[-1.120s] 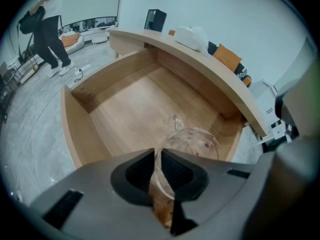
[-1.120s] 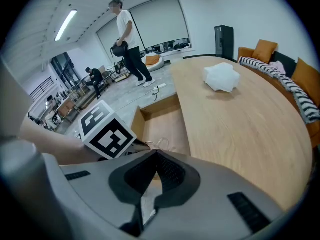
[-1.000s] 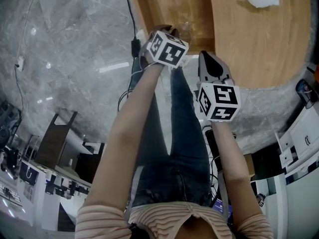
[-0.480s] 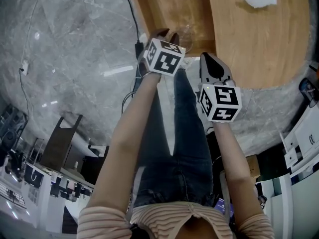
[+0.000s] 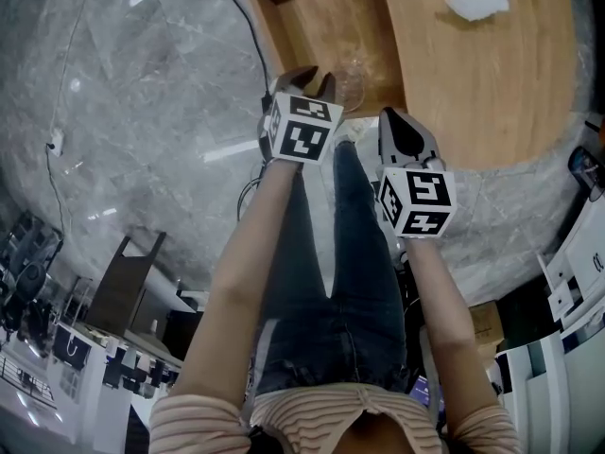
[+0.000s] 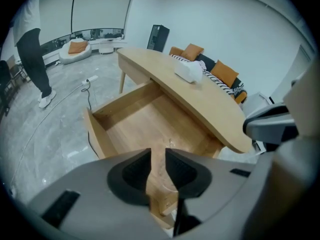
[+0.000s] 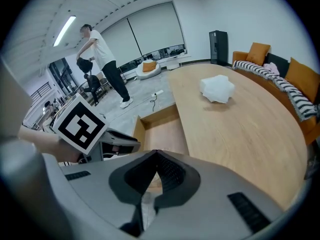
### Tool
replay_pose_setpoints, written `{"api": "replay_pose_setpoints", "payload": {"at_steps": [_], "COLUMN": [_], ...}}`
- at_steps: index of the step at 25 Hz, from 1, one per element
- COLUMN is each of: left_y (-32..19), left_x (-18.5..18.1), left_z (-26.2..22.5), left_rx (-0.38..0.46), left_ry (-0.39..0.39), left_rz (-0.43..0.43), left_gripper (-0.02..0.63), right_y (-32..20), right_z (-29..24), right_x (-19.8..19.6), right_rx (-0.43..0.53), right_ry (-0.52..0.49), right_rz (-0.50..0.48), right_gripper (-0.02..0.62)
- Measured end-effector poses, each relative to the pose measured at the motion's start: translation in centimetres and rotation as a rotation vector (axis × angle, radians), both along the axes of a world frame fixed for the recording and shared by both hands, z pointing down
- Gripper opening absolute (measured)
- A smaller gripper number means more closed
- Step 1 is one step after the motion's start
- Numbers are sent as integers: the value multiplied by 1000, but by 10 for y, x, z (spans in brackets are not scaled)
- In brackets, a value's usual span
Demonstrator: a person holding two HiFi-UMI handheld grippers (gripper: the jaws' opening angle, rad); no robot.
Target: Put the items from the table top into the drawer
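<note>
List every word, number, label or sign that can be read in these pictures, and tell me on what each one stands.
No words or numbers can be read anywhere.
On the left marker cube of the left gripper: black-and-white square patterns only, no letters.
On the right marker cube of the right gripper: the same kind of patterns, no letters.
On the white boxes at the head view's right edge: small dark marks, too blurred to read.

**Both arms stretched forward, grippers side by side**

The left forearm [image 5: 255, 253] reaches far ahead. The left gripper [image 5: 317, 76] [image 6: 157, 166] points away with its jaws a narrow gap apart. The right forearm [image 5: 440, 301] extends beside it. The right gripper [image 5: 389, 116] [image 7: 155, 156] sits slightly nearer and to the right, jaws closed tip to tip. The left marker cube [image 5: 301, 130] and right marker cube [image 5: 416, 201] face upward.
</note>
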State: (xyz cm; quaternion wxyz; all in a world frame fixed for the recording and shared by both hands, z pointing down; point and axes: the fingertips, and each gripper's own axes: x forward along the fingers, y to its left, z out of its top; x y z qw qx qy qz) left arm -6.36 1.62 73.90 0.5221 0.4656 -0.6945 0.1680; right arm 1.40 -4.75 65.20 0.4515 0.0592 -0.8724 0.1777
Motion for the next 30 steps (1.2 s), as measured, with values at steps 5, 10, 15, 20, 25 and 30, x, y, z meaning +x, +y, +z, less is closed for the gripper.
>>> {"api": "replay_pose_setpoints", "payload": {"at_steps": [5,10,15,20,25,30], "left_y": [-1,-4,-10,-16,-17,-22], "left_x": [-10,-20,-26,-32,-35,-32], "left_z": [-21,-49,-85,-124,-157,-193], "left_rx": [40,80,119,172,220,273], "left_ry": [-21,-38,-55,-69,-82,-85], "left_rz": [-6,19,46,58,54,77], "left_gripper": [81,76,54,40,25,15], "right_y": [0,-2,-1,-1,-5,-11], "right_z": [-14,-37,-64,-93,-124,-159], "right_x": [-7,-17,-20,-20,-22,-22], "right_rx": [6,23,32,34,41,61], "right_ry": [-25,-68,-102,-132,-172,-219], "right_rz": [28,60,78,106,157,197], "right_gripper": [9,9,9,9,9,9]}}
